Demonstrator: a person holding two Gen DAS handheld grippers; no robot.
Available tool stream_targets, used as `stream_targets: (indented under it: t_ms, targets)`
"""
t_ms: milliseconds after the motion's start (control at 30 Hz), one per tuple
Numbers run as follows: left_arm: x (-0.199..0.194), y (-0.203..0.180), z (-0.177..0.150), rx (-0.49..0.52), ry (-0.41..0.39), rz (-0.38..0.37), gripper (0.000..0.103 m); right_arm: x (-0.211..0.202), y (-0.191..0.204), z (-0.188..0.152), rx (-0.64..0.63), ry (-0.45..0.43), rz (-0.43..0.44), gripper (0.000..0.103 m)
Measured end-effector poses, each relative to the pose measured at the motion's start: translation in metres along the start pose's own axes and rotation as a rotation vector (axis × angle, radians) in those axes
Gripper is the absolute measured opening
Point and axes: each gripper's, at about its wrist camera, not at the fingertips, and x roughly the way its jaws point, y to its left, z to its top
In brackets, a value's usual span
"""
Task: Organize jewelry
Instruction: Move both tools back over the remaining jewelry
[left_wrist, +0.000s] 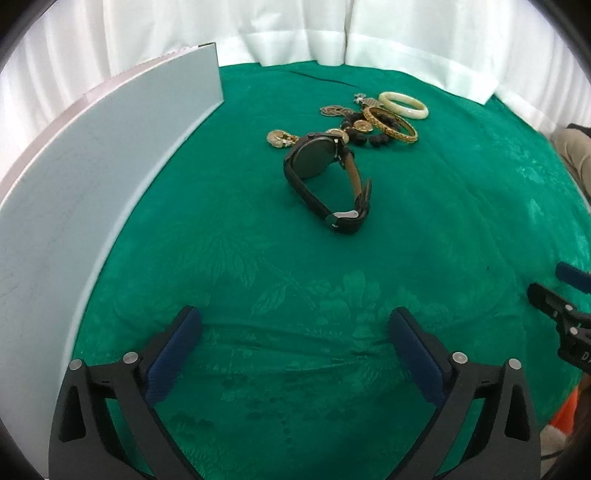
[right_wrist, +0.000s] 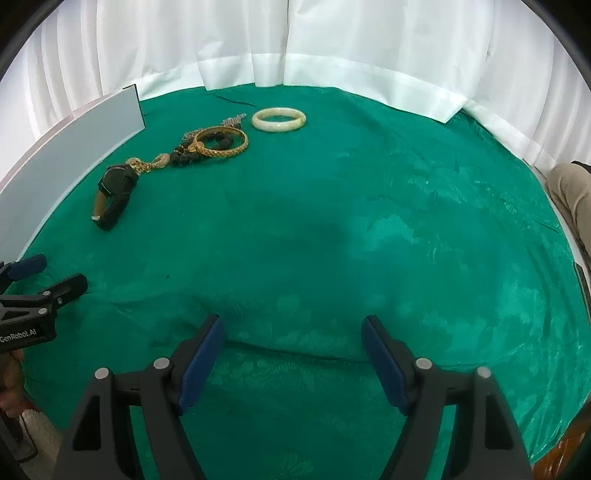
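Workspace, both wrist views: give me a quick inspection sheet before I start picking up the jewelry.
Surface: green patterned cloth, some creases near the grippers.
Job's things: black watch lying on its side; white bangle apart from the rest; gold bangle, dark bead bracelet and gold chain pieces bunched together, overlapping.
Clutter: nothing seen.
Grippers: left gripper open, empty, over bare cloth; right gripper open, empty.
Cables: thin dark line at the cloth's far edge, cannot tell what it is.
Surroundings: grey board on the left, white curtain behind.
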Motion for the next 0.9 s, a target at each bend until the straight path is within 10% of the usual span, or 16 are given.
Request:
stream_targets:
  t_ms: [567,900]
  targets:
    - [0.0,0.001,0.0,0.015,0.014,-0.012,0.102,0.003,-0.002,-0.005,0.02,-0.01,0.005,0.084]
    - [-0.008,-0.007,0.073,0.036,-0.038,-0.091,0.102,0.005,-0.001,-0.003,0.024,-0.011,0.001,0.085]
